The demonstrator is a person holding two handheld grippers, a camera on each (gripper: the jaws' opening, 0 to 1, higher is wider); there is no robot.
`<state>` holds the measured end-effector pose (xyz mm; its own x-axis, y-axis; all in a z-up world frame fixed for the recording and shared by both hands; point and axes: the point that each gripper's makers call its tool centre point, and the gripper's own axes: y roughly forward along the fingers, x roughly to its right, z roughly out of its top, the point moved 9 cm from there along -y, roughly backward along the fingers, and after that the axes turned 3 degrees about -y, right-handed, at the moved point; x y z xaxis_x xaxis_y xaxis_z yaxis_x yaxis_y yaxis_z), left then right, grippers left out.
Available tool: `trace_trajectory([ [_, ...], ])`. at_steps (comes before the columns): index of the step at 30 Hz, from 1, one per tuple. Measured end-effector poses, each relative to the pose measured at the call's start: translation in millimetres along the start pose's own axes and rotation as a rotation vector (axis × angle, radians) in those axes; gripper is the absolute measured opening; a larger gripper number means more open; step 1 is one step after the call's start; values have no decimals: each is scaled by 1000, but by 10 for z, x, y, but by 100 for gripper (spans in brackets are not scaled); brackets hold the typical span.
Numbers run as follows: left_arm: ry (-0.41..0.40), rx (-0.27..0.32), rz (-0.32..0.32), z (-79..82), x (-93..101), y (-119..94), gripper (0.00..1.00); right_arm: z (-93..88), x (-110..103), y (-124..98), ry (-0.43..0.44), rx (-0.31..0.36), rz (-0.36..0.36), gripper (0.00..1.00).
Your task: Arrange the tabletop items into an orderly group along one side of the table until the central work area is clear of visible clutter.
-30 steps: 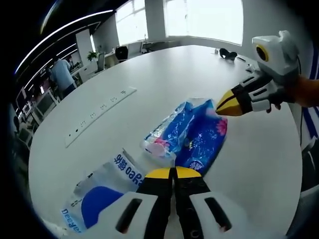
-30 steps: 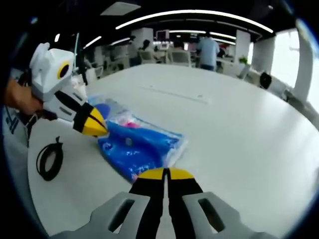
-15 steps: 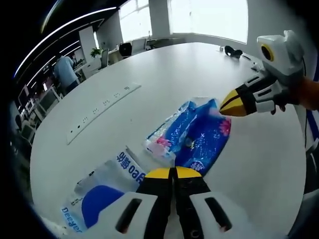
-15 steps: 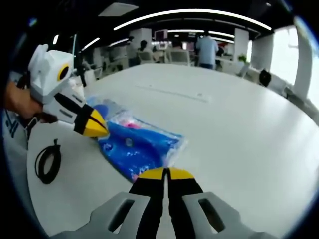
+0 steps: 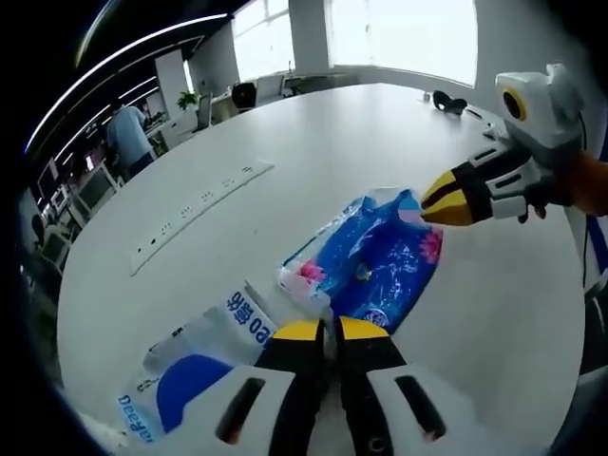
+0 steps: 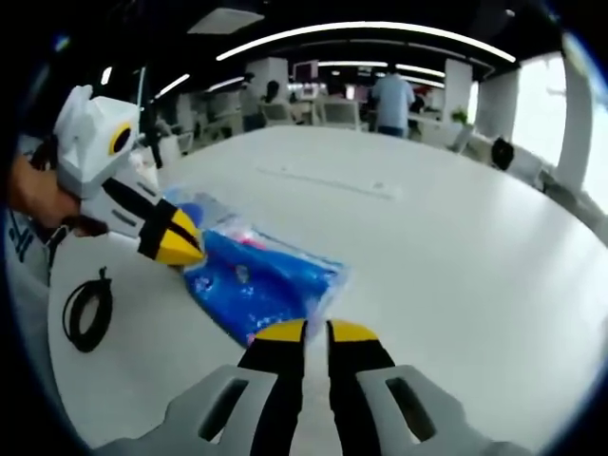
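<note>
Left gripper view gives us our left gripper [image 5: 324,329] with jaws narrowly parted over the blue plastic pack [image 5: 372,268], which lies near the tabletop [image 5: 285,142] edge beside a clear Deeyeo bag [image 5: 195,370]. Our right gripper [image 6: 306,330] is likewise narrowly parted, holding nothing.

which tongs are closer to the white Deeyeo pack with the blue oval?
Left. The left tongs sit right beside the white Deeyeo pack, at its edge. The right tongs hover at the far end of the blue floral plastic pack, which lies between them and it.
</note>
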<state>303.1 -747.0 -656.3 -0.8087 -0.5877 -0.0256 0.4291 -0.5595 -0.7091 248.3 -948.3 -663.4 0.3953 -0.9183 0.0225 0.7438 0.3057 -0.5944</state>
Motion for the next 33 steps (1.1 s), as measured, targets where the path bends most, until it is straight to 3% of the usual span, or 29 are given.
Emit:
trace_trajectory([
  [8, 0, 16, 24, 32, -14, -55, 22, 44, -46, -3, -5, 17, 3, 16],
  [13, -6, 31, 34, 60, -29, -99, 33, 55, -33, -17, -5, 9, -12, 31],
  [21, -26, 53, 21, 73, -8, -147, 49, 105, -6, -88, 19, 33, -35, 40],
  [29, -32, 61, 18, 59, 8, -172, 73, 100, -32, -141, 20, 27, -29, 50],
  [33, -39, 76, 27, 75, 5, -216, 76, 114, -51, -184, 2, 37, -34, 60],
])
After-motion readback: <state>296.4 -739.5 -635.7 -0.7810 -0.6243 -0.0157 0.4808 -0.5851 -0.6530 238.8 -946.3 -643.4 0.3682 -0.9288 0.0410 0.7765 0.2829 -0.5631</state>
